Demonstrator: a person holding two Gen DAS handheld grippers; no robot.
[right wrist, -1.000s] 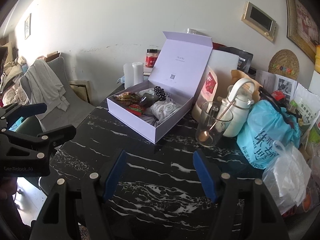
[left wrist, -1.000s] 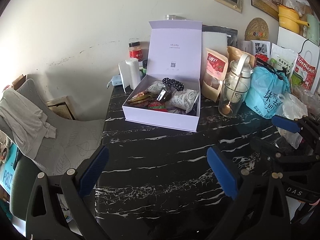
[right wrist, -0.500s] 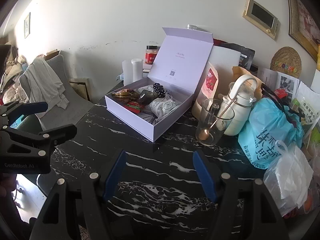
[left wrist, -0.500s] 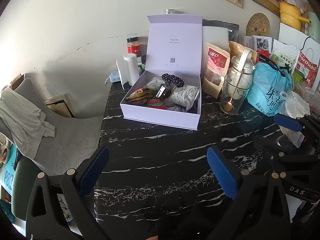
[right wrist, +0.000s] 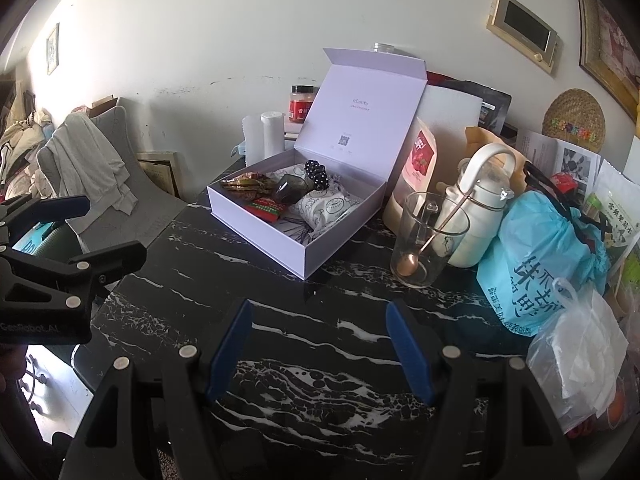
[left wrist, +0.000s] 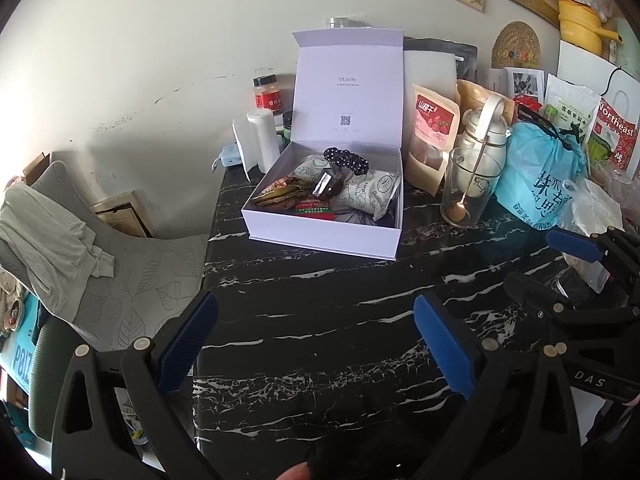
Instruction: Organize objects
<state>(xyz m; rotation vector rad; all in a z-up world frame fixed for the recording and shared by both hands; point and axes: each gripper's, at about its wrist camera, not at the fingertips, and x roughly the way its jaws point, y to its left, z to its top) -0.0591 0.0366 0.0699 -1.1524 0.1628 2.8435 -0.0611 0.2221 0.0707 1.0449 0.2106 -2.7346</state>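
Note:
An open lavender box (left wrist: 320, 236) (right wrist: 256, 232) stands on the black marble table (left wrist: 320, 300) (right wrist: 320, 320), its lid upright. Inside lie snack packets, a black dotted scrunchie (left wrist: 346, 160) (right wrist: 318, 174) and a small dark item. My left gripper (left wrist: 316, 340) hovers open over the near table, well short of the box, nothing between its blue pads. My right gripper (right wrist: 319, 348) is also open and empty, in front of the box's right corner. Each gripper shows at the edge of the other's view: the right gripper (left wrist: 548, 264), the left gripper (right wrist: 108, 228).
Right of the box stand a glass with a spoon (left wrist: 468, 188) (right wrist: 424, 240), a white kettle (right wrist: 480, 208), a red pouch (left wrist: 434, 128), a blue bag (right wrist: 540, 248) and a white plastic bag (right wrist: 576, 348). Jars sit behind the box. A grey chair (left wrist: 120, 272) stands left.

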